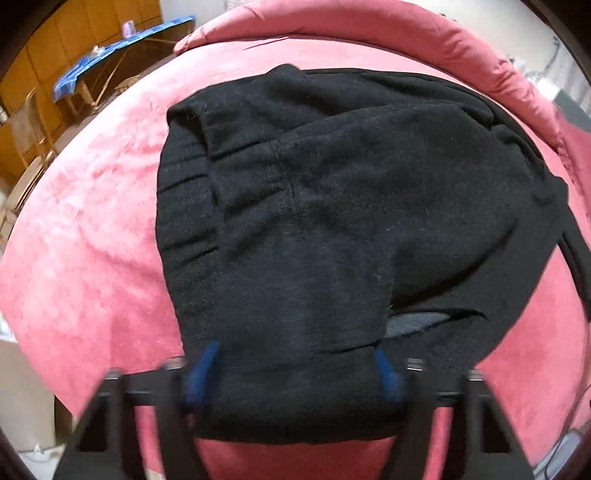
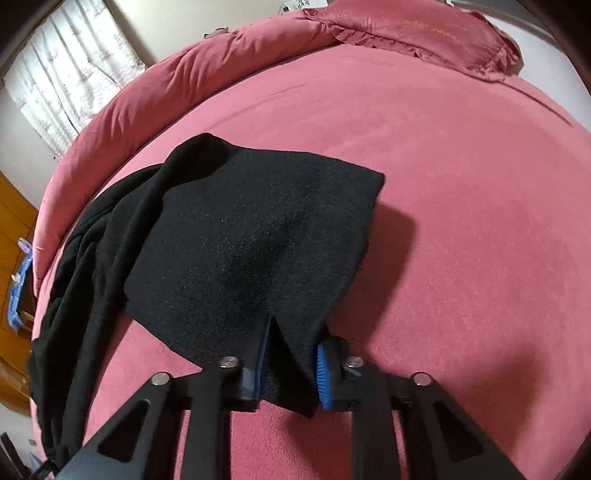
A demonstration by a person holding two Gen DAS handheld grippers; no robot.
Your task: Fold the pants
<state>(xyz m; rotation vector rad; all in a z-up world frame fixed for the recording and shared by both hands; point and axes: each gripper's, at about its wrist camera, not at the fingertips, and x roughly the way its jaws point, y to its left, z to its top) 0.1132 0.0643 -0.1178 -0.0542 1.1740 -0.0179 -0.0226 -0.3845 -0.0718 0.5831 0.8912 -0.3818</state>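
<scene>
Black pants lie bunched on a pink bed. In the left wrist view my left gripper straddles their near edge: the cloth fills the wide gap between the blue pads, which stand well apart and blurred, not pinching it. In the right wrist view my right gripper is shut on a fold of the pants, and a flat panel of cloth spreads away from the pads. The remaining fabric trails off to the left in a crumpled strip.
A rolled pink duvet borders the bed's far side, and a pink pillow lies at the top right. Bare pink sheet stretches to the right of the pants. Off the bed stand wooden cupboards and a blue-topped table.
</scene>
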